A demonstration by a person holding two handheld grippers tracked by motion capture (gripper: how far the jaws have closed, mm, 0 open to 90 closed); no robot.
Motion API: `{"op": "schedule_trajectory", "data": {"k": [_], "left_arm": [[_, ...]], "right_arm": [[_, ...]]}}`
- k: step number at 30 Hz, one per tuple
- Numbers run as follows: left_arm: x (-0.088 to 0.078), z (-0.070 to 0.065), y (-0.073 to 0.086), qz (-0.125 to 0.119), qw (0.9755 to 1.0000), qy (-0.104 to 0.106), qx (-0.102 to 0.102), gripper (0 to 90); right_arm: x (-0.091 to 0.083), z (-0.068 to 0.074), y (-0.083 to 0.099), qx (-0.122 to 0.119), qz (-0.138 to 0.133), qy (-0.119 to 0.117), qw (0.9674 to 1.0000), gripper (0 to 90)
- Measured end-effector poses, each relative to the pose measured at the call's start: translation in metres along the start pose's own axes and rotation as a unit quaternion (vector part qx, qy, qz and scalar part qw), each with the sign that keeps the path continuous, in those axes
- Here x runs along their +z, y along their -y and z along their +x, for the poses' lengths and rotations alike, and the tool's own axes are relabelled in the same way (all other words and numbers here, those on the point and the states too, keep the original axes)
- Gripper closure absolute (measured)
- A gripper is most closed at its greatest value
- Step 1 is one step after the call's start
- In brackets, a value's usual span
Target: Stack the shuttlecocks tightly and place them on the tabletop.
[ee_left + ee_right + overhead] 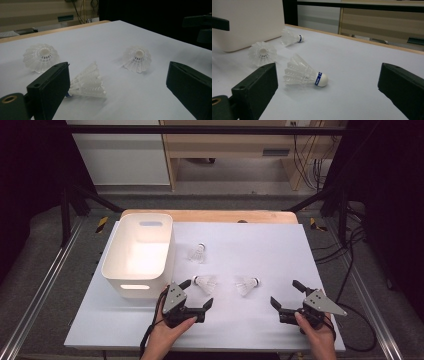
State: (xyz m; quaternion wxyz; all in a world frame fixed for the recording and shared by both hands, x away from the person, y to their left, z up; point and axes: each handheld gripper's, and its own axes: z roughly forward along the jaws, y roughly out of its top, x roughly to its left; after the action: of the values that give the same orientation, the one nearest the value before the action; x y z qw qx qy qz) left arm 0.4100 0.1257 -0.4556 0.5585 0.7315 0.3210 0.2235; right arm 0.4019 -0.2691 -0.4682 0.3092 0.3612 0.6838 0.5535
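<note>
The left tool, held in the person's left hand, hung low over the white worktop with its jaws spread wide and nothing pinched between them. The nearest shuttlecock lay on its side on the worktop just ahead of that tool, close to its left jaw; in the left gripper view its feathers fanned out beside the left jaw, apart from the pad. The right tool, in the person's right hand, also stood spread and empty, aimed at a second shuttlecock that lay on its side near the middle of the worktop, its blue-banded cork showing in the right gripper view between the two jaws but farther off. A third shuttlecock lay farther back, just beside the white bin, which stood on the left part of the worktop.
</note>
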Motion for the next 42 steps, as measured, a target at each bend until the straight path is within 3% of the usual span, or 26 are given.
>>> {"op": "schedule_trajectory", "data": {"k": [17, 20, 25, 31, 36, 42], "left_arm": [[-0.062, 0.019, 0.016, -0.026, 0.9994, -0.024, -0.005, 5.5], [-0.073, 0.021, 0.019, -0.03, 0.999, -0.033, 0.004, 5.5], [-0.086, 0.033, 0.021, -0.046, 0.9977, -0.05, -0.006, 5.2], [-0.097, 0.041, 0.027, -0.049, 0.9963, -0.071, -0.007, 5.3], [-0.101, 0.044, 0.027, -0.065, 0.9936, -0.093, 0.002, 5.4], [-0.108, 0.051, 0.028, -0.081, 0.9903, -0.112, -0.011, 5.8]], "right_arm": [[-0.002, -0.001, 0.001, 0.008, 0.01, 0.003, 0.9999, 2.9], [-0.003, -0.003, 0.0, 0.006, 0.012, 0.006, 0.9999, 2.8], [-0.003, -0.008, 0.0, 0.016, 0.009, 0.016, 0.9997, 2.9], [-0.003, -0.008, 0.001, 0.015, 0.015, 0.022, 0.9995, 3.1], [-0.002, -0.01, 0.003, 0.021, 0.028, 0.022, 0.9992, 3.2], [-0.002, -0.012, 0.005, 0.029, 0.035, 0.028, 0.9986, 3.5]]}}
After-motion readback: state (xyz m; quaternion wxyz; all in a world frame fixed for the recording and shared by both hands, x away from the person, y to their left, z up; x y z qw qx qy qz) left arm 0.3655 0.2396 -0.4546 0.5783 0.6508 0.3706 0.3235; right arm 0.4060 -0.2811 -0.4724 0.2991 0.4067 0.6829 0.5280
